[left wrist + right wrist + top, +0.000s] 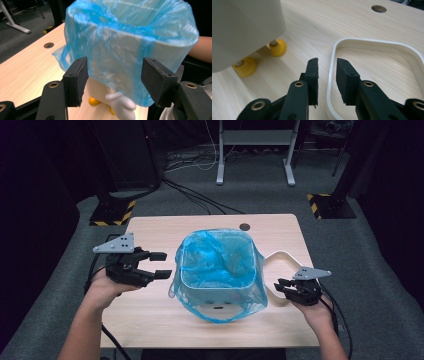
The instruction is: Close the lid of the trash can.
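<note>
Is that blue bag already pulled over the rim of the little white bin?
Yes. The blue bag lines the white bin, its edge folded outward over the rim and hanging down the sides.

The high view looks forward and down from above the person's side, taking in the whole bench (150, 227) with the bag-lined bin (218, 270) at centre frame and the floor beyond at the top. The left gripper view sits close behind its claw (113, 81), facing the bin (130, 45), which fills the upper frame. The right gripper view looks low and near along its claw (327, 80), sharing the white ring (372, 42) with the high view's right centre (280, 257).
</note>
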Motion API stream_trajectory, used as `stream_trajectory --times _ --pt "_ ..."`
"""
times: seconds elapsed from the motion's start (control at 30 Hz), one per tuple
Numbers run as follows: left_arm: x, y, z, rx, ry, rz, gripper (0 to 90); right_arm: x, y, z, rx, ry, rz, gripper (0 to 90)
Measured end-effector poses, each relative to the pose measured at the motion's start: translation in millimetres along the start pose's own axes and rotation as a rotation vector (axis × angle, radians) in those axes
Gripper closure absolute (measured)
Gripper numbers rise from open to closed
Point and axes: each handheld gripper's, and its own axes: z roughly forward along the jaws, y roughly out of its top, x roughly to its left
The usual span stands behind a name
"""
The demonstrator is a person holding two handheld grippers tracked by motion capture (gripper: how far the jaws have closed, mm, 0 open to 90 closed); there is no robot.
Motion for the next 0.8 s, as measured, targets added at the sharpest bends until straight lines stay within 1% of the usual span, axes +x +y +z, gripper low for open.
stream_trajectory --times 0.07,0.1,0.17,0.2,0.23,0.3,0.37,0.43,0.53,0.67,0.77,0.8 --pt "0.1 -3.1 0.2 -0.004 -0.003 -0.007 38.2 -0.8 -2.1 1.9 0.000 -0.009 0.001 71.8" --pt "0.9 -9.6 1.3 -0.017 -0.016 -0.016 39.0 -2.5 -6.5 4.8 -0.006 -0.029 0.007 72.4" --pt "2.2 -16.6 3.2 -0.022 -0.024 -0.031 39.2 -4.9 -10.2 7.8 -0.007 -0.026 0.027 72.4" --pt "2.2 -16.6 3.2 -0.022 -0.024 -0.031 39.2 -4.9 -10.2 7.8 -0.007 -0.026 0.027 72.4" --pt "3.2 -23.6 4.4 -0.024 -0.018 -0.037 39.2 -6.8 -13.5 11.3 0.004 -0.030 0.030 72.3" --pt "4.2 -30.2 5.2 -0.035 -0.017 -0.047 39.4 -8.5 -17.0 14.7 0.015 -0.030 0.042 72.3" --pt "5.3 -35.7 5.3 -0.042 -0.016 -0.050 39.7 -9.6 -19.9 17.9 0.023 -0.028 0.049 72.0" --pt "5.6 -38.0 5.1 -0.045 -0.015 -0.054 39.7 -9.7 -21.0 19.4 0.027 -0.027 0.053 72.0" --pt "6.8 -42.5 3.3 -0.046 -0.006 -0.064 39.8 -8.8 -23.6 26.7 0.037 -0.018 0.058 70.2" --pt "5.4 -43.3 0.9 -0.044 0.006 -0.060 39.7 -7.6 -25.0 32.0 0.045 -0.011 0.058 68.9" --pt "2.3 -44.4 0.4 -0.039 0.016 -0.055 39.7 -7.1 -26.6 35.5 0.058 -0.008 0.054 68.6" --pt "1.7 -44.5 0.4 -0.037 0.017 -0.053 39.6 -7.1 -27.6 36.9 0.064 -0.003 0.059 68.3"
